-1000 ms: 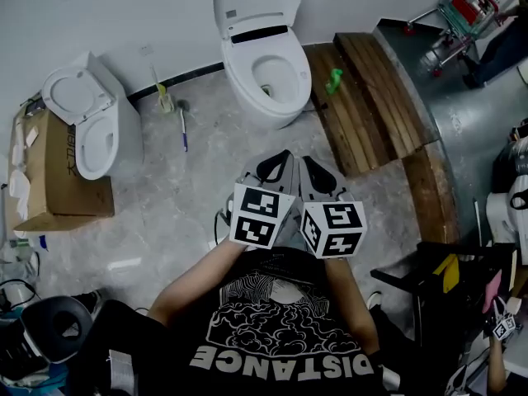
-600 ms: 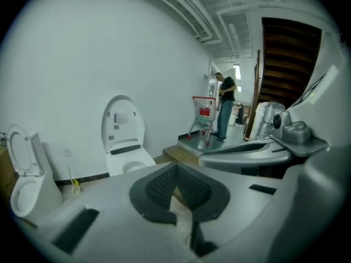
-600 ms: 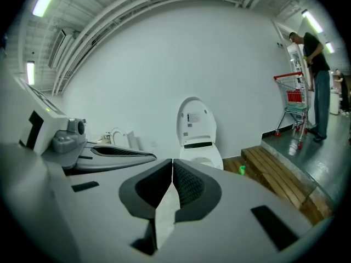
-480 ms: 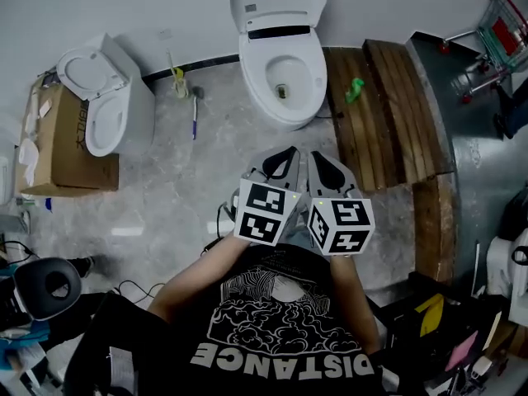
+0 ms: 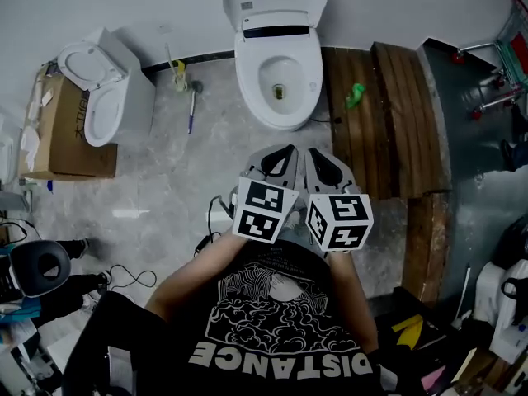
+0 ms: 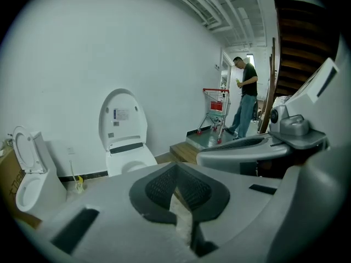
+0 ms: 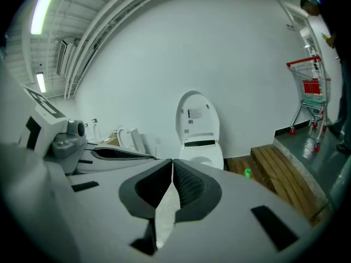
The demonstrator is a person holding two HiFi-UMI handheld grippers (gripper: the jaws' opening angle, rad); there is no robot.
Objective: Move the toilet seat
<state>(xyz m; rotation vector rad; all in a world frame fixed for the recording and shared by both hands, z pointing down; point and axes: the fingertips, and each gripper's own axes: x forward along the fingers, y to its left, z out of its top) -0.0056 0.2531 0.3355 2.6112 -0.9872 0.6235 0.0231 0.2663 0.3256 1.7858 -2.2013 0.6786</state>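
Observation:
A white toilet (image 5: 277, 79) stands against the far wall, its seat and lid (image 5: 276, 5) raised upright against the wall; it also shows in the left gripper view (image 6: 125, 141) and the right gripper view (image 7: 198, 136). Both grippers are held side by side close to the person's chest, well short of the toilet. My left gripper (image 5: 280, 157) is shut with nothing between its jaws. My right gripper (image 5: 318, 158) is shut and empty too.
A second white toilet (image 5: 99, 106) with raised lid stands at the left beside a cardboard box (image 5: 62, 134). A toilet brush (image 5: 191, 104) lies on the floor. A wooden platform (image 5: 384, 114) with a green object (image 5: 355, 96) lies right. A person (image 6: 245, 95) stands by a red cart (image 6: 215, 111).
The head view has shifted so the toilet now sits more centred ahead of the grippers. Both grippers stay shut and close together.

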